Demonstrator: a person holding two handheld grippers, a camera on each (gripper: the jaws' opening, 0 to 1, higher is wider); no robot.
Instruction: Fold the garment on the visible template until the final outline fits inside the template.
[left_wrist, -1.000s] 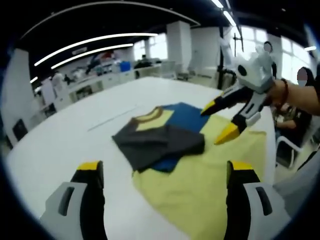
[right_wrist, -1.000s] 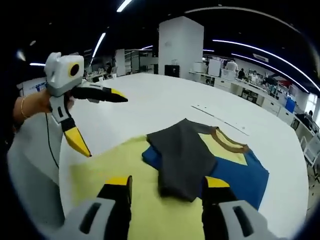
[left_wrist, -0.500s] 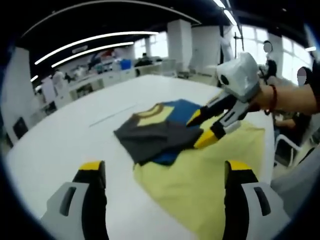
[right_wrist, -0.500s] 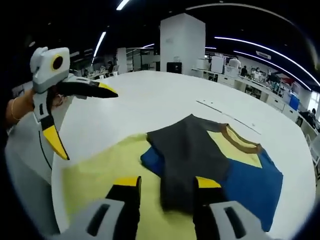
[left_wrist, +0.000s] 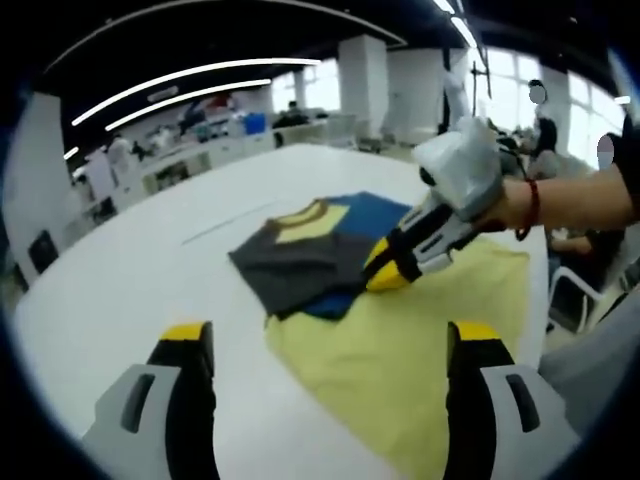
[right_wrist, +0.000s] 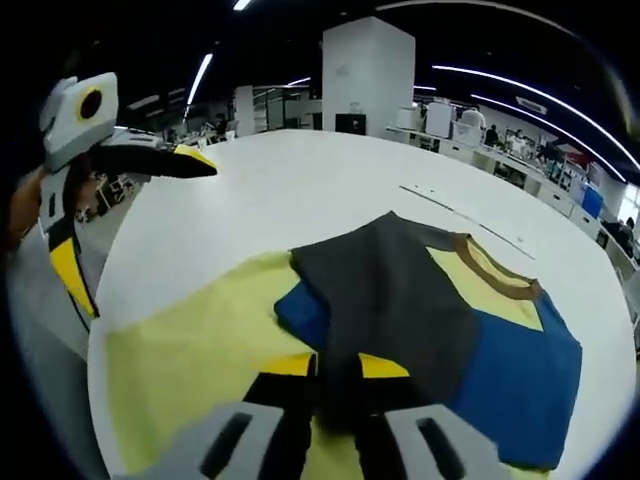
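My right tongs (right_wrist: 335, 375) sat closed on the near edge of the garment's (right_wrist: 400, 300) dark grey flap, the yellow tips pinching the cloth between them where it lay over the yellow template (right_wrist: 190, 350). To do this fold well, I judged the pinch should take the whole thickness of that grey edge, then lift low and carry it across in one smooth arc, so the blue layer beneath did not drag off the template. From the left gripper view, the right tongs (left_wrist: 388, 272) reached in from a hand (left_wrist: 510, 200) and wrist, angled down to the garment's (left_wrist: 300, 262) edge nearest the template (left_wrist: 420, 340).

My left tongs (left_wrist: 330, 340) stood wide apart, holding nothing, pulled back short of the garment over the white tabletop (left_wrist: 120, 290). In the right gripper view the left tongs (right_wrist: 100, 210) hung off to the garment's left, raised clear of the tabletop (right_wrist: 260, 190). Beyond the garment, the tabletop ran bare toward the far office.
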